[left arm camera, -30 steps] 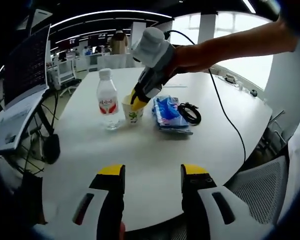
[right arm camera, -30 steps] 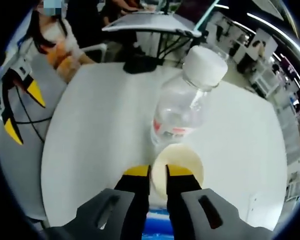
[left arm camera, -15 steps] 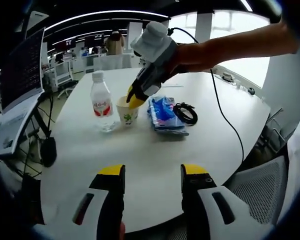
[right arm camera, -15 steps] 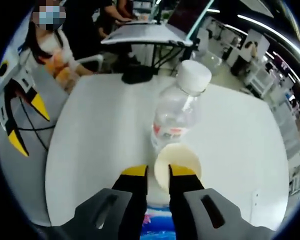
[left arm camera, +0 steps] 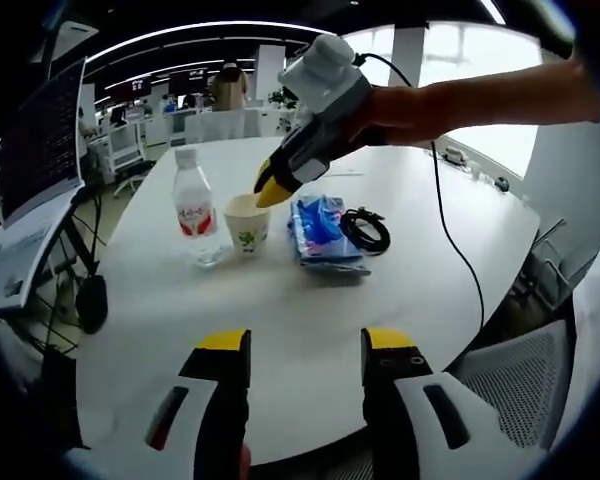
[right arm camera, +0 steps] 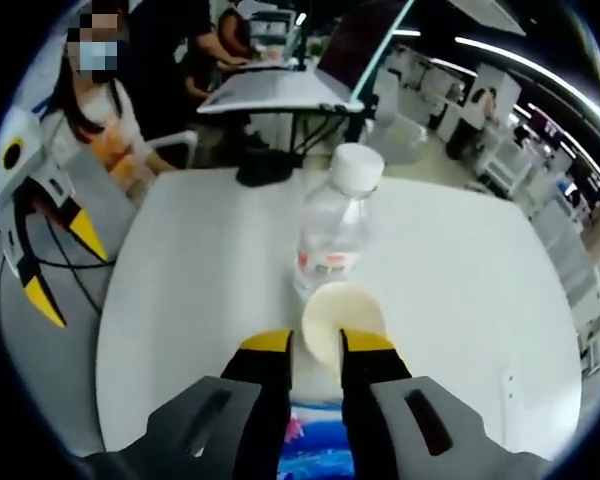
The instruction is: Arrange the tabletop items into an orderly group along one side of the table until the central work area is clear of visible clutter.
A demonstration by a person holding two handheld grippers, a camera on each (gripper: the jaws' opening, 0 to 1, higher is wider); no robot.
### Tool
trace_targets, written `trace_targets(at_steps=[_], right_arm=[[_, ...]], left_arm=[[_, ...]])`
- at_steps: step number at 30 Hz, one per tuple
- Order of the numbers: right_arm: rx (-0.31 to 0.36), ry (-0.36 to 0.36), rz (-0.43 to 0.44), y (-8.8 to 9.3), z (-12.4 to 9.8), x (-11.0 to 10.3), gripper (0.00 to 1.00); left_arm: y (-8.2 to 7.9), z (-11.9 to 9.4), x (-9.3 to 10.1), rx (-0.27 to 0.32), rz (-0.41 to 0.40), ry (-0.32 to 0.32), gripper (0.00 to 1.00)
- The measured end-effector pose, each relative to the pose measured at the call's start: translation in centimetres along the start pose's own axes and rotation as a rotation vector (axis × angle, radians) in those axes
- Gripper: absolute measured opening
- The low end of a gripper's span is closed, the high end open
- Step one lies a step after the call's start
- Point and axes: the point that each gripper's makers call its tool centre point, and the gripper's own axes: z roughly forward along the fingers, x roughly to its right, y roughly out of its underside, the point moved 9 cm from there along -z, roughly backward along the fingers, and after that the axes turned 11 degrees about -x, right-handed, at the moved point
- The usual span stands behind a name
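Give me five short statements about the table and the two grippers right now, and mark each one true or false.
1. The water bottle stands upright with its cap on. True.
2. The paper cup lies tipped over on its side. False: it stands upright, mouth up, next to the bottle.
3. The blue packet lies between the cup and the black cable. True.
4. The right gripper is clamped around the bottle's neck. False: it hangs just above the cup, apart from the bottle, holding nothing.
5. The left gripper holds the blue packet. False: it is open and empty over the bare white table.
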Motion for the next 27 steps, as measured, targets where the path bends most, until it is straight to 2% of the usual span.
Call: trace_targets(at_steps=[10, 27], right_arm=[[0.048, 0.021, 0.098, 2.1, -1.7, 0.2, 0.16], [0.08, 0.063, 0.327, 9.1, -4.7, 0.2, 0.16]], left_arm=[[-0.3, 0.2, 0.6, 0.001, -0.011, 0.001, 0.43], [-1.1, 1.0, 1.9, -0.004, -0.005, 0.027, 0.42]])
